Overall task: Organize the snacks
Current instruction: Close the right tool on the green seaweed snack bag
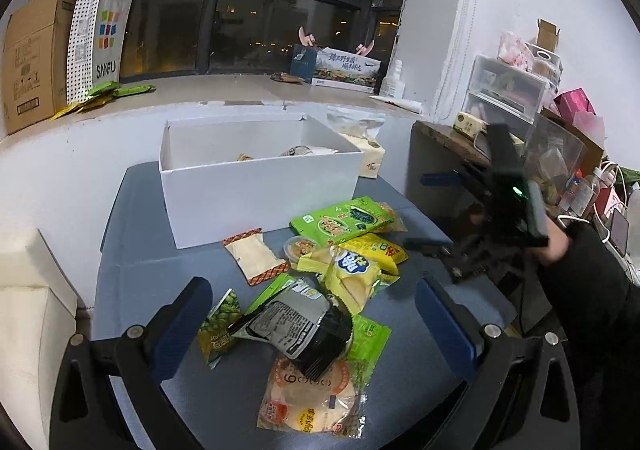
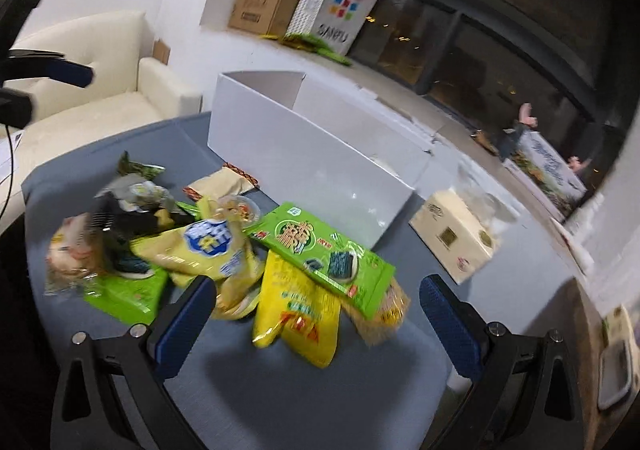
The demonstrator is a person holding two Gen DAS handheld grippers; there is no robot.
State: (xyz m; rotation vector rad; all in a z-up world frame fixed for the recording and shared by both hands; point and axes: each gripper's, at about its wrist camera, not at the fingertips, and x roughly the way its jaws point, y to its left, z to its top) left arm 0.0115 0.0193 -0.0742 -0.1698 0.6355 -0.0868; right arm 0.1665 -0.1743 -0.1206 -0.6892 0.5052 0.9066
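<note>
both grippers spread wide and empty above the snack pile

left gripper (image 1: 312,314) over the black packet (image 1: 298,330), right gripper (image 2: 316,314) over the yellow bag (image 2: 296,306); overlapping packets may drag along, missing the white box (image 1: 256,190)

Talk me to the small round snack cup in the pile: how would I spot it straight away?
Start at the white box on the grey table. In front of its right corner lies a long green seaweed pack; the cup sits just left of that pack's lower end, beside the cream wrapper with orange edges. It is the only round, clear-lidded tub among flat bags.
</note>
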